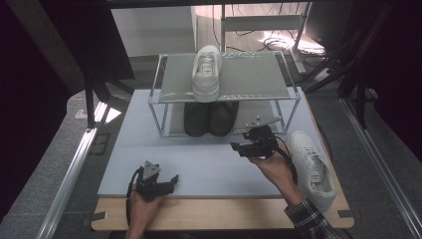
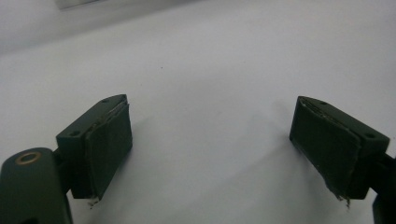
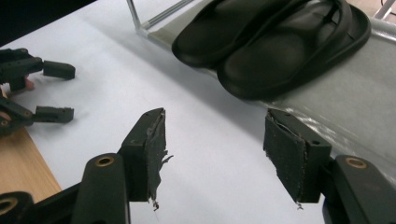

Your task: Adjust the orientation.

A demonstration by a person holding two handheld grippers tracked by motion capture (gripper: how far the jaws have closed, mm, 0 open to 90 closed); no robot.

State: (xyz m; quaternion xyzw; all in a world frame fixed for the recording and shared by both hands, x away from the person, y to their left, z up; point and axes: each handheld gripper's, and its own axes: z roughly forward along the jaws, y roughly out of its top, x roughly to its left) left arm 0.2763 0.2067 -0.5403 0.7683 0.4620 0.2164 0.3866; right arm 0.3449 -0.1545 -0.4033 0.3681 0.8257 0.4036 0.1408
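A white sneaker (image 1: 206, 72) stands on the top shelf of a metal two-tier rack (image 1: 234, 97). A pair of black slippers (image 1: 209, 118) (image 3: 271, 37) sits side by side on the lower shelf. A second white sneaker (image 1: 311, 167) lies on the table at the right. My right gripper (image 1: 240, 140) (image 3: 215, 144) is open and empty, low over the white mat just before the rack's lower shelf, right of the slippers. My left gripper (image 1: 172, 183) (image 2: 212, 135) (image 3: 65, 91) is open and empty over the mat near the front edge.
The white mat (image 1: 209, 164) covers most of the wooden table (image 1: 214, 214). The rack stands at the mat's far side. Dark frames, cables and a metal rail (image 1: 74, 164) surround the table.
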